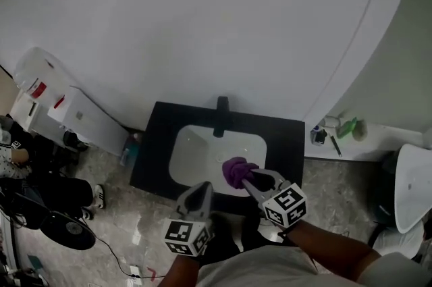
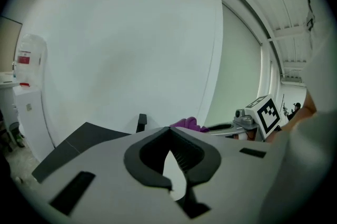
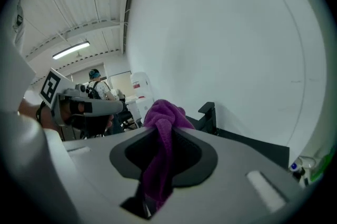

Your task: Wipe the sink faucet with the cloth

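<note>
Over the sink (image 1: 190,156), cloth (image 1: 237,171); bottles (image 1: 319,136) at right

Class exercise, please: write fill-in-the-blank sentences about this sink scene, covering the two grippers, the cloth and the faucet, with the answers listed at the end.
1. The right gripper is shut on a cloth whose colour is ____.
2. The faucet at the back of the white sink is coloured ____.
3. The left gripper has its jaws together and holds ____.

Missing words: purple; black; nothing.
</note>
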Available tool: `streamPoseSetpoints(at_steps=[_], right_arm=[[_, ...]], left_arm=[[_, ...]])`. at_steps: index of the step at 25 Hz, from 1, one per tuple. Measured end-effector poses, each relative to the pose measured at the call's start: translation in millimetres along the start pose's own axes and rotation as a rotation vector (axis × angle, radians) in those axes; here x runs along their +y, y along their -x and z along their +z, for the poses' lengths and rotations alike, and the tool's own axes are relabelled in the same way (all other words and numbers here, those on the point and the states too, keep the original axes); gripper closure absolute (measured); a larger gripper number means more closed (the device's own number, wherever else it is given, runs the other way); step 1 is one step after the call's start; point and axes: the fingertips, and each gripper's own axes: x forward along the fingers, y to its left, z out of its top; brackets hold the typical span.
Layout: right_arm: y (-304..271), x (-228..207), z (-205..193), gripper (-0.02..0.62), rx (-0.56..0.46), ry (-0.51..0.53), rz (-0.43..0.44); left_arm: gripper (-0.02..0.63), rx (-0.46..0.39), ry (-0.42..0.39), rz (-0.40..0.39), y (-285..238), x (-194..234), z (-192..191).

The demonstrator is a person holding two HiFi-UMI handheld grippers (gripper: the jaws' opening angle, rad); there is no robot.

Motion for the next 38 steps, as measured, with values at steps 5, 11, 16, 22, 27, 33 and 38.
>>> streamPoseSetpoints(at_steps=[5, 11, 16, 22, 27, 33, 38], right_arm=[[-87, -53, 31, 0.52, 0.016, 0.042, -0.03], [-199, -138, 107, 0.522, 0.064, 0.152, -0.117], [-249, -192, 68, 0.522, 0.166, 0.043, -0.215], [-223, -105, 11, 0.522, 0.212, -0.011, -0.049], [-246, -174, 85, 0.522, 0.121, 0.098, -0.179], [-240, -148, 33, 0.525, 0.17, 0.081, -0.149], [-227, -108, -31, 0.525, 0.228, 0.069, -0.109]], left_arm=[[0.599, 0.033, 0.027, -0.003, -31, 35, 5], [0.598, 0.058, -0.01, -0.035, -56, 59, 27], [0.599, 0.117, 0.011, -0.059, -63, 86, 10], [0.598, 0.126, 0.039, -0.052, -64, 114, 12], [0.598, 0.141, 0.017, -0.079, -60, 111, 11], [0.599, 0.123, 0.054, -0.098, -63, 105, 11], [0.599, 0.129, 0.083, -0.099, -59, 106, 2]])
